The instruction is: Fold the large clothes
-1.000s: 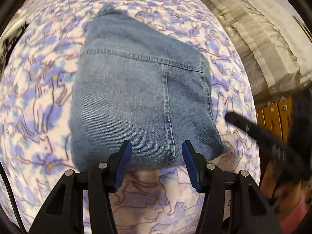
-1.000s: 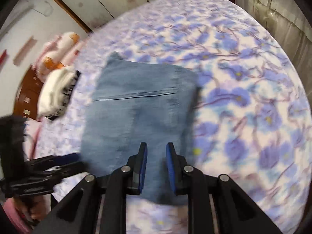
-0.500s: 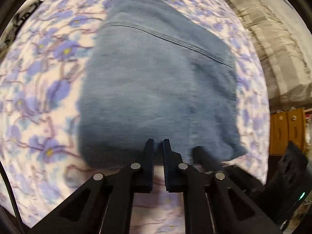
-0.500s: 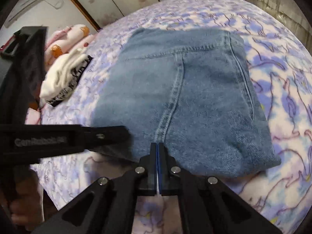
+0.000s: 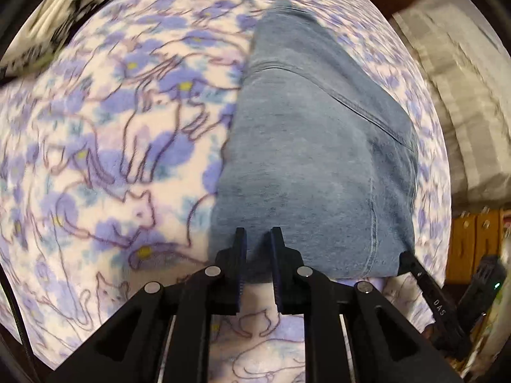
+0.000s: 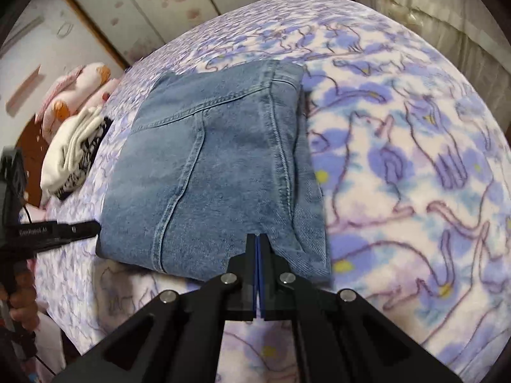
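Purple floral bedding (image 6: 415,159) fills both views. At lower centre of the right view, the right gripper (image 6: 258,239) is pressed shut at the near edge of the folded jeans (image 6: 217,172). The left gripper (image 5: 258,239) is seen slightly parted at the jeans' edge (image 5: 313,175). White clothes (image 6: 73,153) lie at far left.

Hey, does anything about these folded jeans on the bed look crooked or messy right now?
Mostly tidy. The folded jeans lie flat on the floral blanket, but a lower layer sticks out past the top layer along their right edge.
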Motion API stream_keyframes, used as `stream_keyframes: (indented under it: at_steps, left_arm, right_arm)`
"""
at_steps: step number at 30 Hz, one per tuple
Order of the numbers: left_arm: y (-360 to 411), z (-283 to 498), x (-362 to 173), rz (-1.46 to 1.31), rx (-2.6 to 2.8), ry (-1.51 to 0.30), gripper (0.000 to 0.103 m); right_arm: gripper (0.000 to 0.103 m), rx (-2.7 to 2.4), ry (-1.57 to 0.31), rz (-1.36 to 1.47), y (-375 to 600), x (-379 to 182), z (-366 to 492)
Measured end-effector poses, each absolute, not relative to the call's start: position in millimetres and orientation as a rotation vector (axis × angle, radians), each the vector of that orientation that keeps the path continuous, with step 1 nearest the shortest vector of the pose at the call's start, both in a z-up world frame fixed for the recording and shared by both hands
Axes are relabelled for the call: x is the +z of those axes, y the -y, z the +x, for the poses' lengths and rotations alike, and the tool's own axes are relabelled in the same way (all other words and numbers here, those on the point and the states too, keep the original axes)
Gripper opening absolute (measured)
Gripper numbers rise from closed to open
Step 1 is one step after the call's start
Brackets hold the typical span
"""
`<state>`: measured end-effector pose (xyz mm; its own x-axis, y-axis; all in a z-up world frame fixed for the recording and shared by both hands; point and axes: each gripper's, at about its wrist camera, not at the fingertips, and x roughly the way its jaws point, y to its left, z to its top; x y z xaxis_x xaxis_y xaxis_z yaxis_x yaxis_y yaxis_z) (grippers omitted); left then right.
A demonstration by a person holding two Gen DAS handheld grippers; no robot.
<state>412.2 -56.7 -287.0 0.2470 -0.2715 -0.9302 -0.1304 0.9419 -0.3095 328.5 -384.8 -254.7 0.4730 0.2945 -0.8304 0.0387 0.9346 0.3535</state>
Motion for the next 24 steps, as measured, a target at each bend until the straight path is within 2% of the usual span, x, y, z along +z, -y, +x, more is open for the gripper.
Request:
stream_keyframes:
  at_steps: [10,14,19,24]
  left_arm:
    - [47,408,-302,-0.408,-0.100,-1.306,0.012]
    - [47,405,-295,-0.410,-0.083,-1.280,0.010]
    - [74,403,-265,-0.267,-0.205,-1.228,0.009]
    - [114,420,-272,-0.191,-0.331,-1.276,0.009]
  right_arm:
    - [0.000,0.133,-1.044,0.708,422,-296,324]
    - [0.000,0.126,-1.064,0.653,415,-288,327]
    - [0.000,0.185,-1.015,0.416,381,-239,335]
    - [0.000,0.337,-0.988,0.351,336,-221,353]
